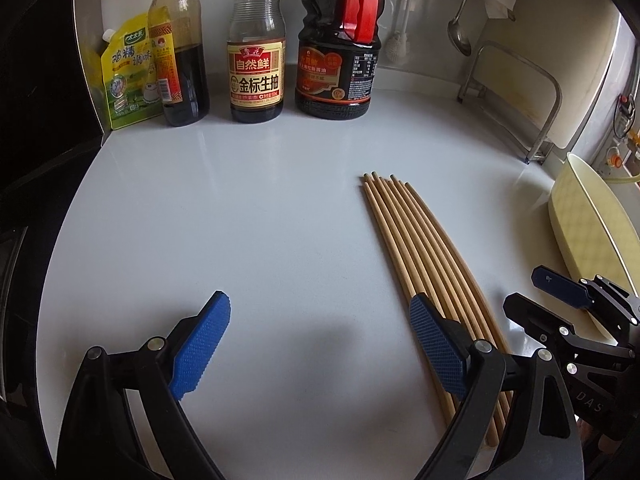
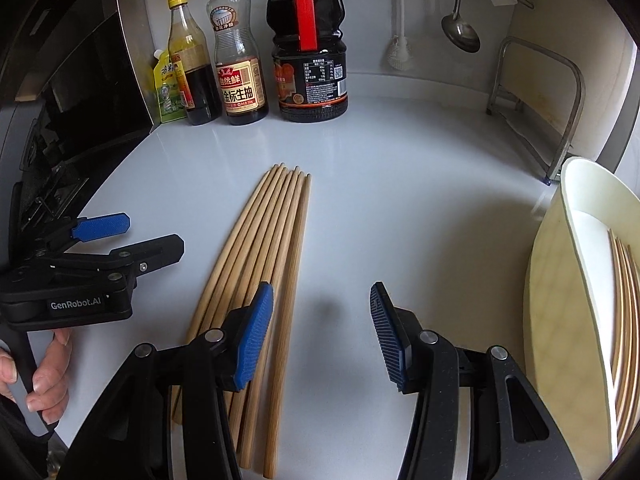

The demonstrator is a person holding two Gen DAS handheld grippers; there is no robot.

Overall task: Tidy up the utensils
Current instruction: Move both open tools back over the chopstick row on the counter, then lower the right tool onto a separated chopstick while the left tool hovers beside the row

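Observation:
Several wooden chopsticks lie side by side on the white counter. My left gripper is open and holds nothing. Its right finger hangs over the near end of the bundle. My right gripper is also open. Its left finger sits over the bundle's right side, and the outermost chopstick shows in the gap, untouched by the pads. A cream tray at the right edge holds more chopsticks.
Sauce bottles and a yellow seasoning pouch line the back wall. A metal rack stands at the back right, with a ladle hanging above. A dark cooker edge borders the left. A hand grips the left gripper's handle.

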